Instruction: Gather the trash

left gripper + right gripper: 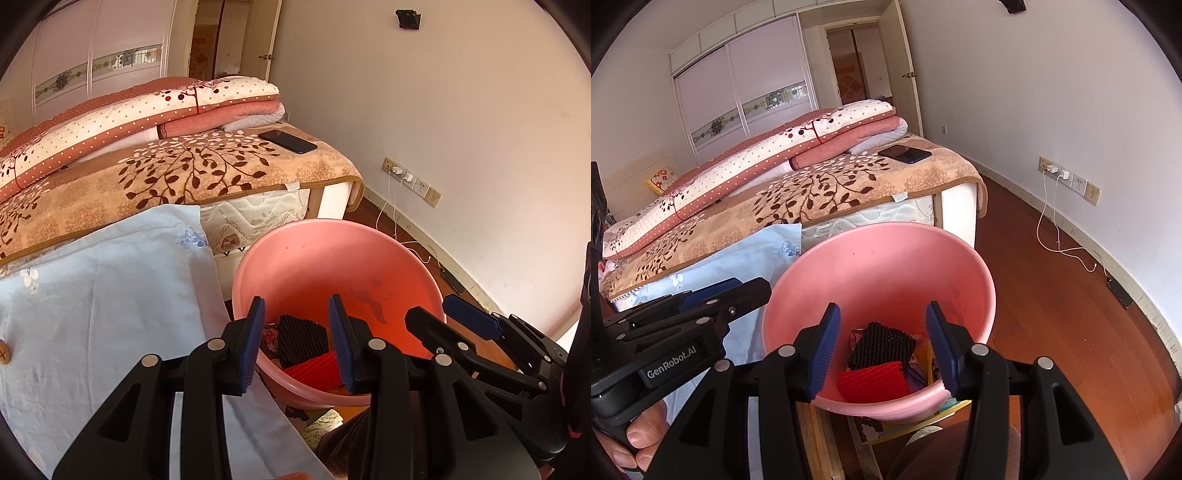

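A pink basin [317,258] [886,266] stands beside the bed. In it lie a black ridged foam piece [301,338] [882,343], a red ridged foam piece [317,369] [873,380] and some crumpled wrappers [919,365]. My left gripper [297,321] is open and empty above the basin's near rim. My right gripper [882,325] is open and empty over the basin; it also shows in the left wrist view [443,310]. A small tan round thing [3,350] lies on the light blue cloth [92,295].
The bed [849,184] carries a leaf-patterned blanket, folded quilts [147,110] and a dark phone [288,141] [905,153]. White charger cables [1052,229] hang from wall sockets over the wooden floor [1071,314]. A wardrobe and a door stand behind.
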Demonstrator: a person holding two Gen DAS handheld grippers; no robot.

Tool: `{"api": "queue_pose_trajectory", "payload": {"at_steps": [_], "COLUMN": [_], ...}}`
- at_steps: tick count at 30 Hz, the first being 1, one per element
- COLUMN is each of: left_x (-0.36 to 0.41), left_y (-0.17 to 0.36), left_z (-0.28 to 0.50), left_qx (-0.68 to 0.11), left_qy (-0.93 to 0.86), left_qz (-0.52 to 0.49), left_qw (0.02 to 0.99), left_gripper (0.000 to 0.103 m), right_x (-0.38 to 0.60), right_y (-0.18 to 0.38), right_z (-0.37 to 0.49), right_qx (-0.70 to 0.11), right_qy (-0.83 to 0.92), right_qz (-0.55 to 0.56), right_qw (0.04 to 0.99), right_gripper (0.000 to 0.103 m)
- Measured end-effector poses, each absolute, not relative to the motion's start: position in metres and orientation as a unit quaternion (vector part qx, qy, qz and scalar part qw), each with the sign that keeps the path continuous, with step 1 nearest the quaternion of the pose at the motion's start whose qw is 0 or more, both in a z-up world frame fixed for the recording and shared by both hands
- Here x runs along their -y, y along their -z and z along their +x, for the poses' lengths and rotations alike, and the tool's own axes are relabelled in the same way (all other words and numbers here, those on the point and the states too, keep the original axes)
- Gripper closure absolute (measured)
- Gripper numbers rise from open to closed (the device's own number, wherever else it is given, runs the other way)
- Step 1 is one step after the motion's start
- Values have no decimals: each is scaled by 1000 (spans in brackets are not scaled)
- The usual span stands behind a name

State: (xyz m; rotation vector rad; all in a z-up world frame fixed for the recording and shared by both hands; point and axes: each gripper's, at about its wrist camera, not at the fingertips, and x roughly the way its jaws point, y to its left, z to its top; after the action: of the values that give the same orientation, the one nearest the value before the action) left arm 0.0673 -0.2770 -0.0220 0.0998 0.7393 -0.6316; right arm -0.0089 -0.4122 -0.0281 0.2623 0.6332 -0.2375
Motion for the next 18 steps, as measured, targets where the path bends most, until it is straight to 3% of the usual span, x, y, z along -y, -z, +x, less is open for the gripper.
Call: {"api": "queue_pose_trajectory", "payload": {"at_steps": [12, 18], "left_x": [267, 264], "left_y": [8, 5], "left_z": [61, 58], "left_qx": [-330, -318], "left_qy": [297, 293], "left_qz": [39, 43], "left_qw": [895, 900], "left_gripper": [67, 67], "right_x": [399, 398], "right_y": [15, 12], "right_z": [-16, -18], "right_qx": [-277, -269], "right_qy": [135, 143], "right_qz": [90, 86], "right_qw": [947, 949], "right_gripper": [39, 37]}}
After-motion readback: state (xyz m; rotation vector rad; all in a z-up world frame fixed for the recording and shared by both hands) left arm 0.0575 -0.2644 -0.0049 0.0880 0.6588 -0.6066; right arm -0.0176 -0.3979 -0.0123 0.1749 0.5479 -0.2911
